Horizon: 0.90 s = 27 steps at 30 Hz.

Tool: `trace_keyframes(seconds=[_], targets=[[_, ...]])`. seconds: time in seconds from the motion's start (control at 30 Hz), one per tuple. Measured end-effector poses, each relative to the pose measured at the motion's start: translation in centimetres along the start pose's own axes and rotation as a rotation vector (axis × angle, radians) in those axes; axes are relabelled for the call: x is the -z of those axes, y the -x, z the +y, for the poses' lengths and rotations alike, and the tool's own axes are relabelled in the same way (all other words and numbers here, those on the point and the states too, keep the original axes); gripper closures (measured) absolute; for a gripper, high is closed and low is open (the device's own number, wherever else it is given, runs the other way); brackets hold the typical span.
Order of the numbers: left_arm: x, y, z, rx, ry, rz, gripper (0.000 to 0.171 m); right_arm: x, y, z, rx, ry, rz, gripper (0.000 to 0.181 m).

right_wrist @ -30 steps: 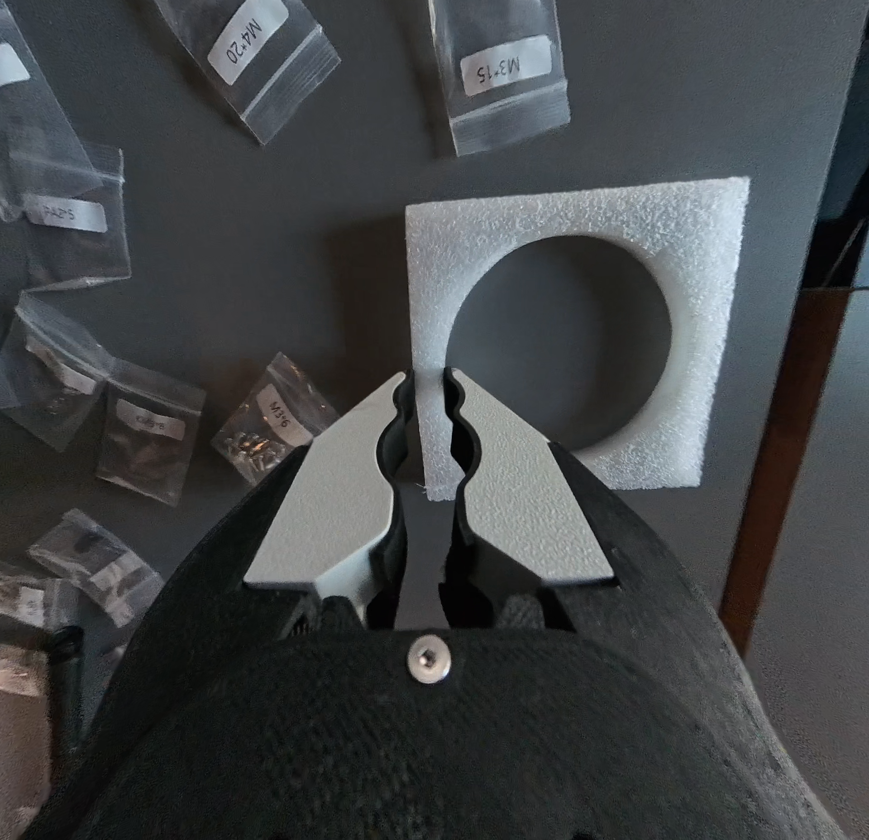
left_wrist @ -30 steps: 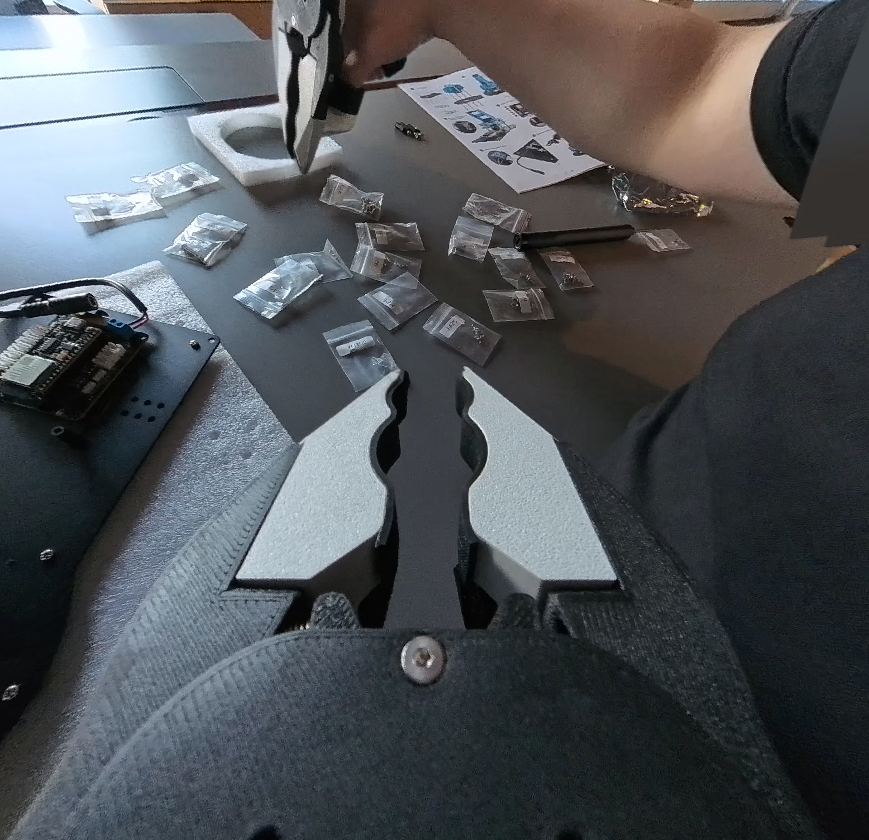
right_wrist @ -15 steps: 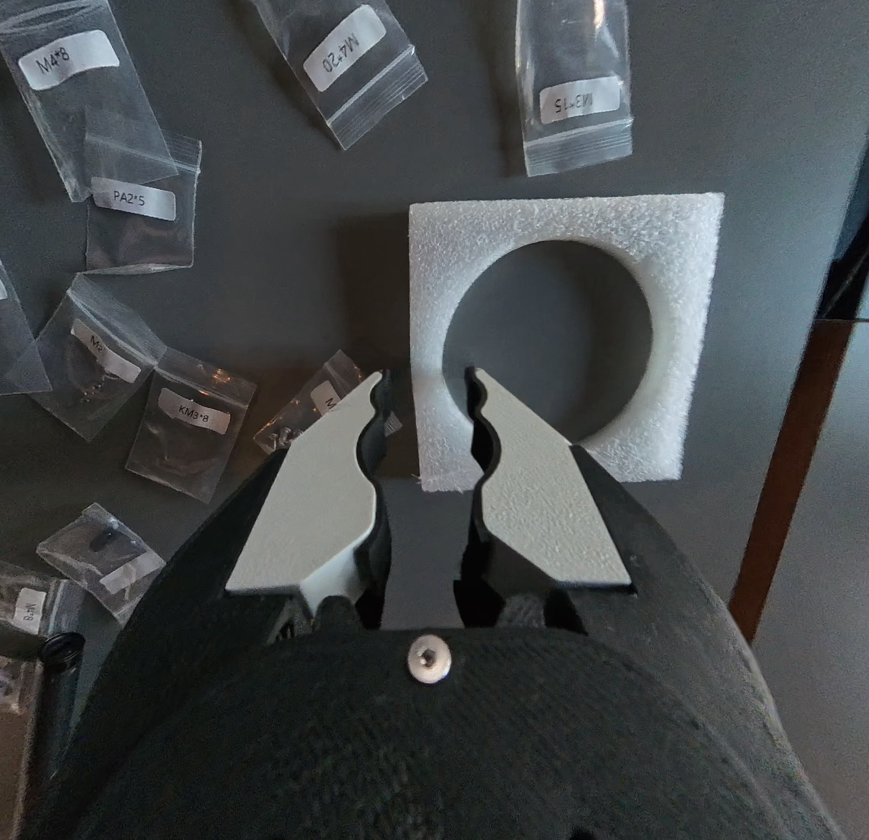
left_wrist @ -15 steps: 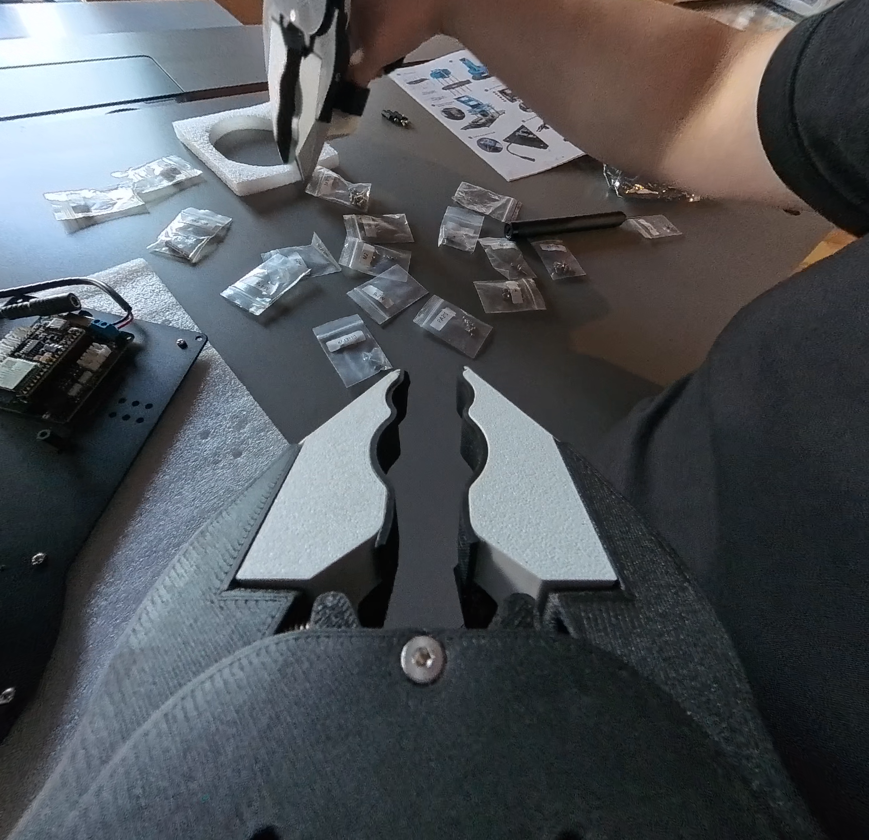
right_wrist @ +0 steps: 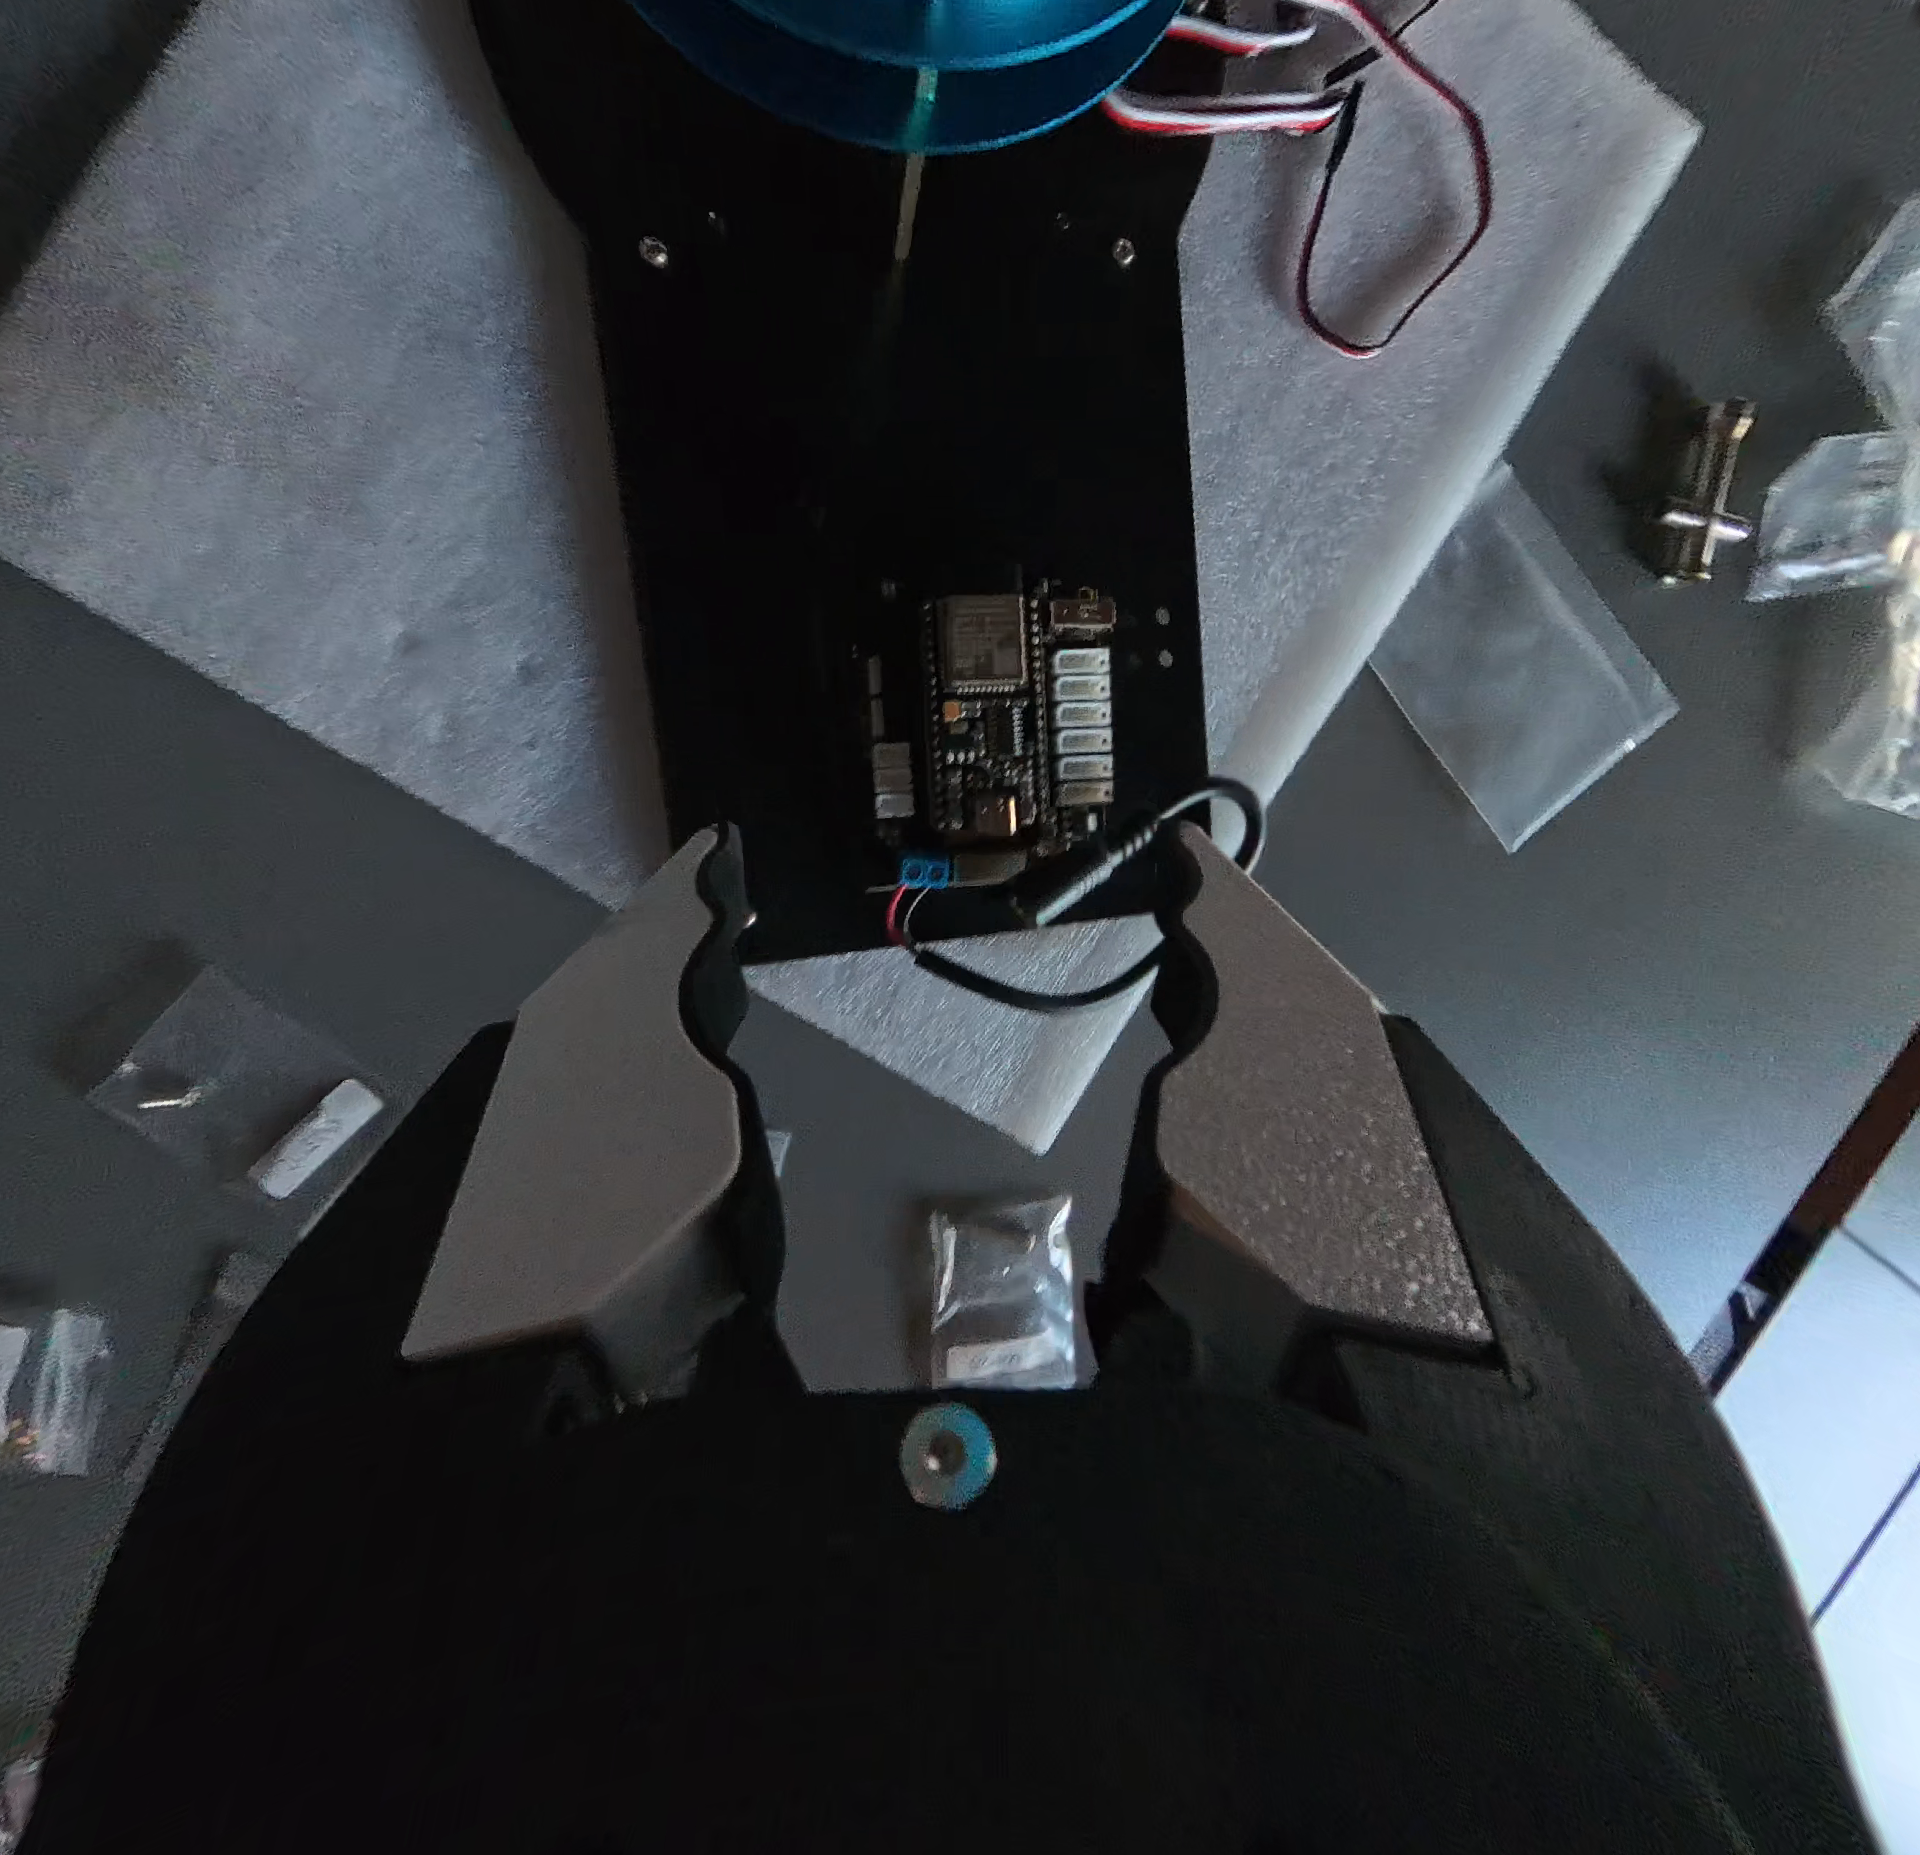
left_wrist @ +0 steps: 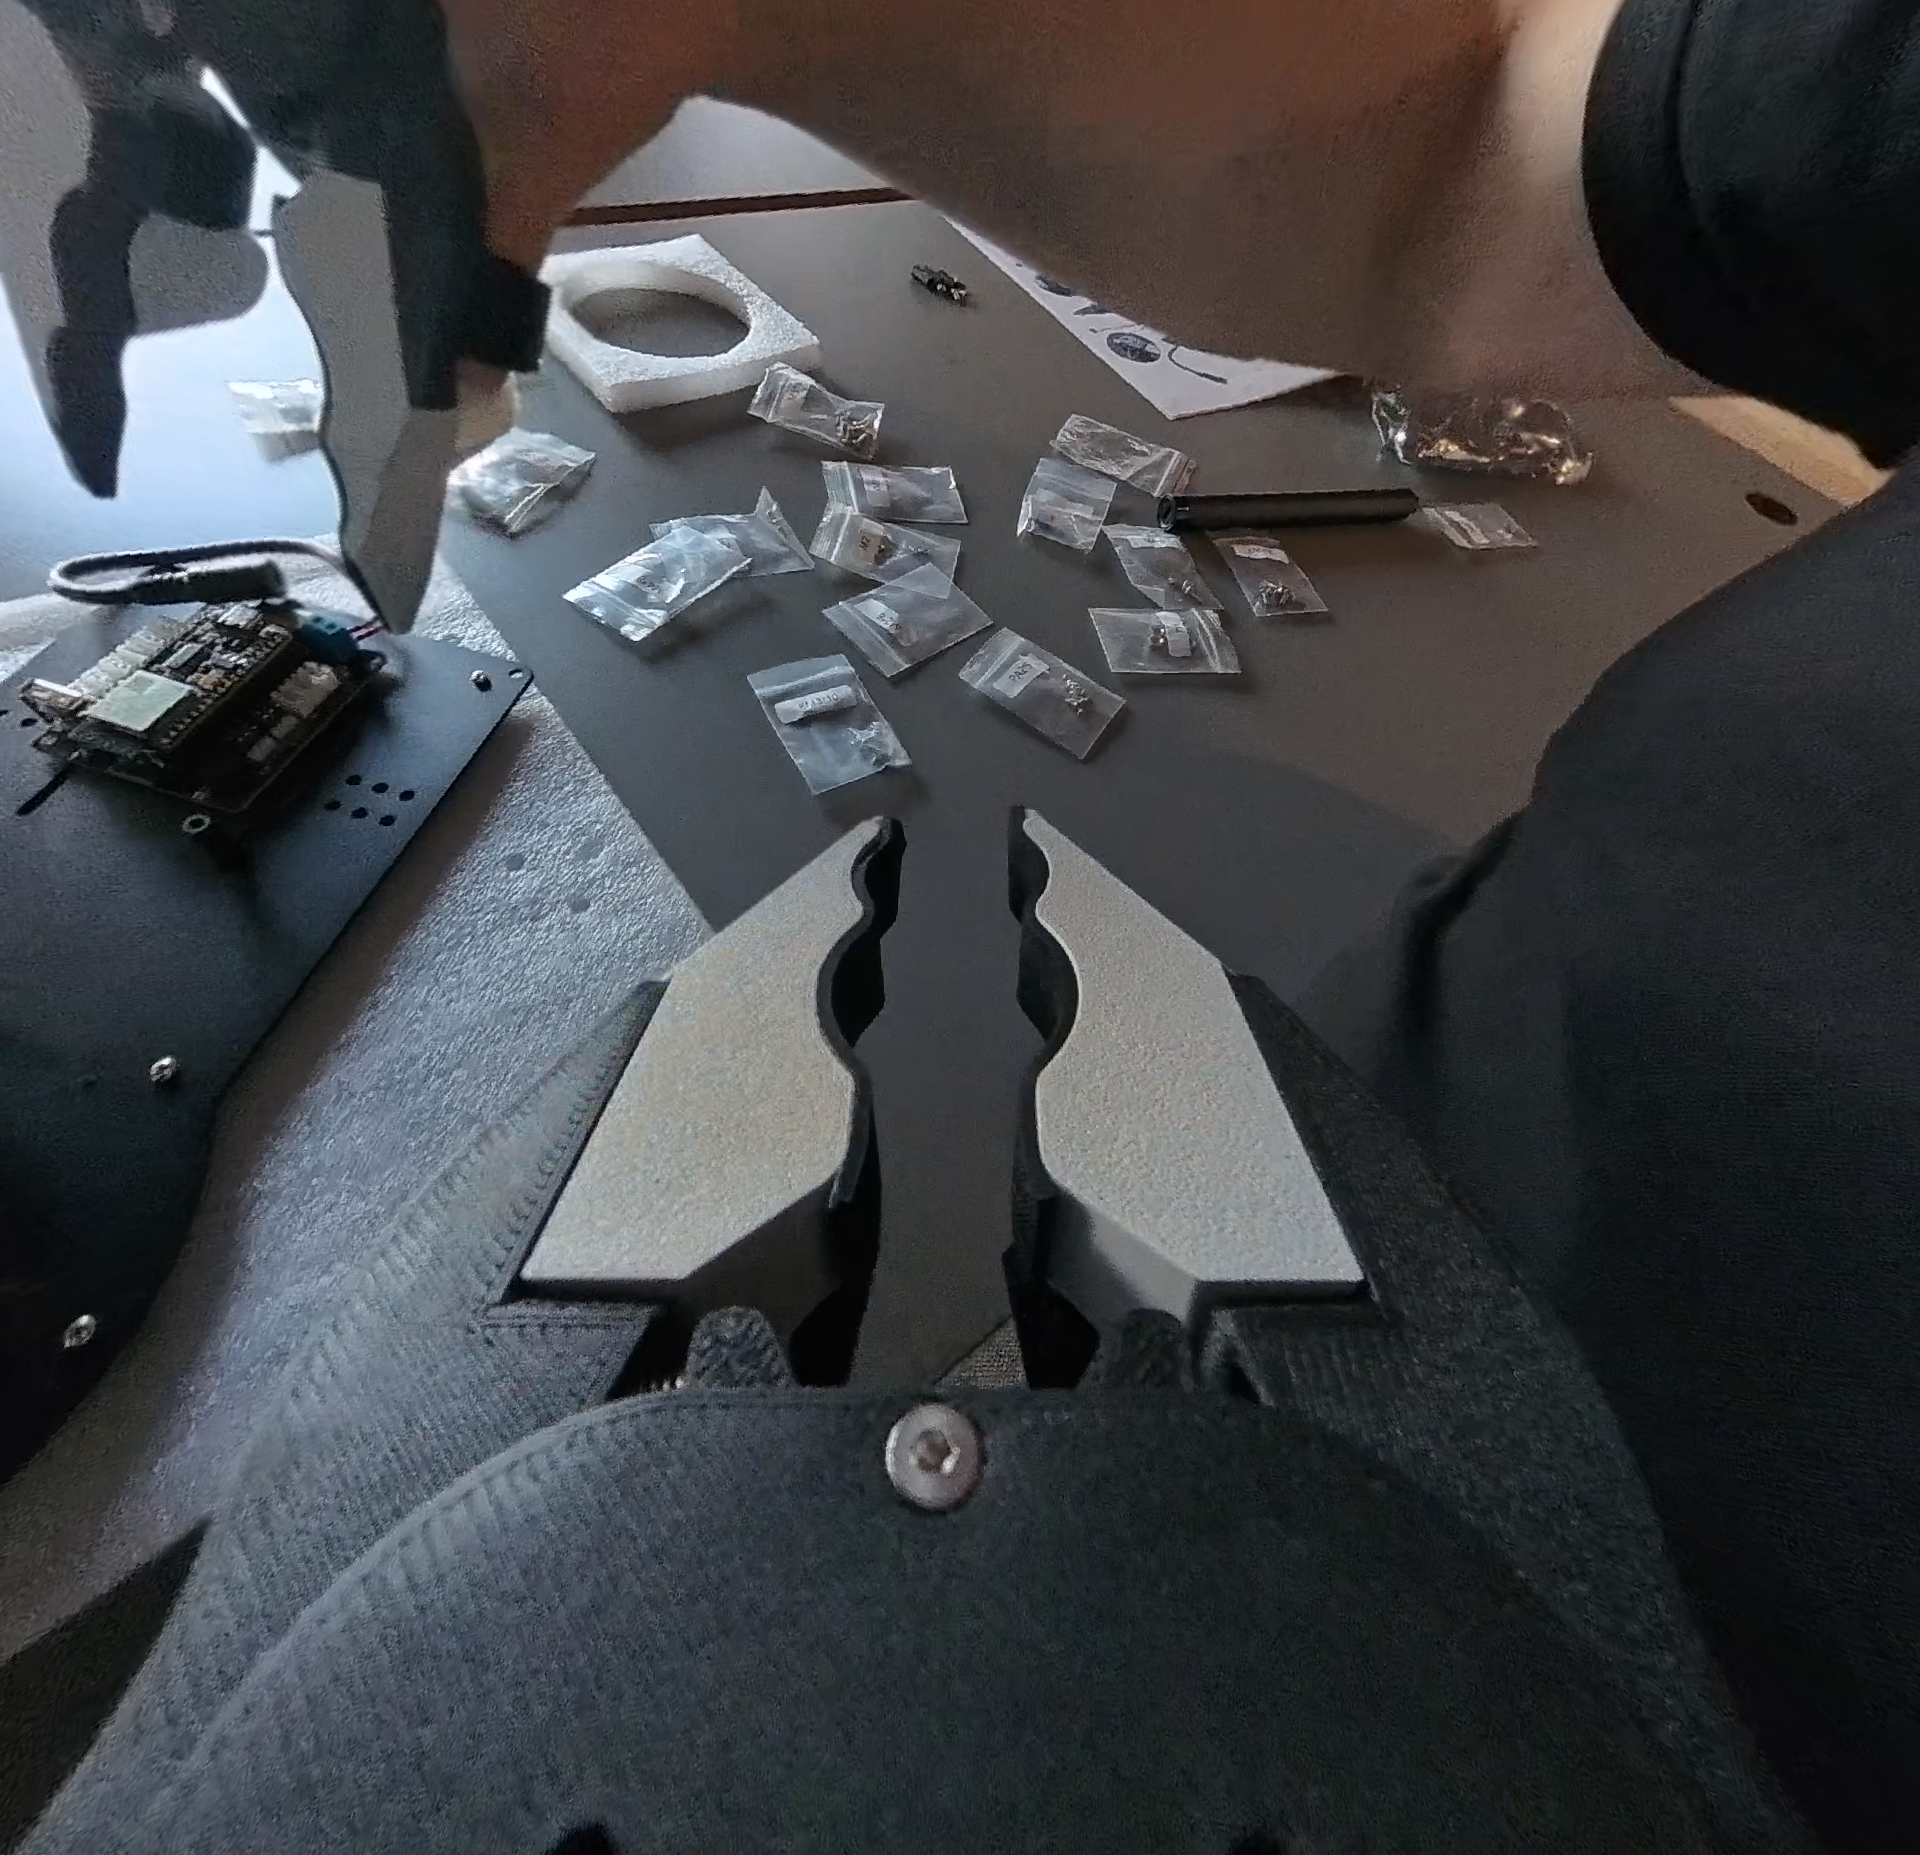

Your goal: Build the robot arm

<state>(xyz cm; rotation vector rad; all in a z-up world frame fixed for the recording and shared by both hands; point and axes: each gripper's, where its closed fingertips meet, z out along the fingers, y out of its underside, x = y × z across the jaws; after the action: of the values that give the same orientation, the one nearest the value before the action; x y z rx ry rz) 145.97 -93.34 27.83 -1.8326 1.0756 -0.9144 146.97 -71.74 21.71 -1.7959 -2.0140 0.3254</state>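
My left gripper (left_wrist: 956,829) hovers low over the dark table (left_wrist: 1299,766), jaws a little apart and empty. Small clear bags of screws (left_wrist: 894,610) lie just ahead of it. My right gripper (right_wrist: 951,849) is wide open and empty, held above the near end of a black plate (right_wrist: 904,455) that carries a small circuit board (right_wrist: 987,725). A black cable with a plug (right_wrist: 1101,870) lies between its fingertips. In the left wrist view the right gripper (left_wrist: 244,543) hangs over the circuit board (left_wrist: 197,693), held by a person's arm (left_wrist: 1039,143).
The plate lies on a white foam sheet (right_wrist: 312,455), with a blue disc (right_wrist: 914,39) and red-white wires (right_wrist: 1351,195) at its far end. A white foam square with a round hole (left_wrist: 675,319), a black cylinder (left_wrist: 1288,509) and a printed sheet (left_wrist: 1195,371) lie farther off. A metal part (right_wrist: 1694,486) sits right.
My right gripper opened off the corner of the foam square, then swung left to above the circuit board plate and opened wide. My left gripper has barely moved.
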Motion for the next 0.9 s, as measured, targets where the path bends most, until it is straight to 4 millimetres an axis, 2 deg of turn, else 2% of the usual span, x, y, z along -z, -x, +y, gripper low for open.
trace_keyframes(seconds=[0.17,0.3,0.47,0.53,0.9], targets=[[1.0,1.0,1.2,0.052,-0.016,-0.030,0.152,-2.9,-0.8,-0.2,0.036,0.095,-0.056,0.099],[1.6,1.7,1.5,0.074,-0.029,-0.041,0.152,-4.1,-0.8,-0.1,0.025,0.135,-0.084,0.102],[1.9,2.2,1.5,0.070,-0.032,-0.048,0.152,-4.4,-0.6,-0.2,0.010,0.150,-0.125,0.109],[1.9,2.3,1.4,0.070,-0.035,-0.046,0.152,-4.4,-0.5,-0.2,0.010,0.158,-0.144,0.117],[2.1,2.2,1.5,0.070,-0.039,-0.039,0.152,-4.5,-0.7,-0.1,0.017,0.215,-0.164,0.121]])
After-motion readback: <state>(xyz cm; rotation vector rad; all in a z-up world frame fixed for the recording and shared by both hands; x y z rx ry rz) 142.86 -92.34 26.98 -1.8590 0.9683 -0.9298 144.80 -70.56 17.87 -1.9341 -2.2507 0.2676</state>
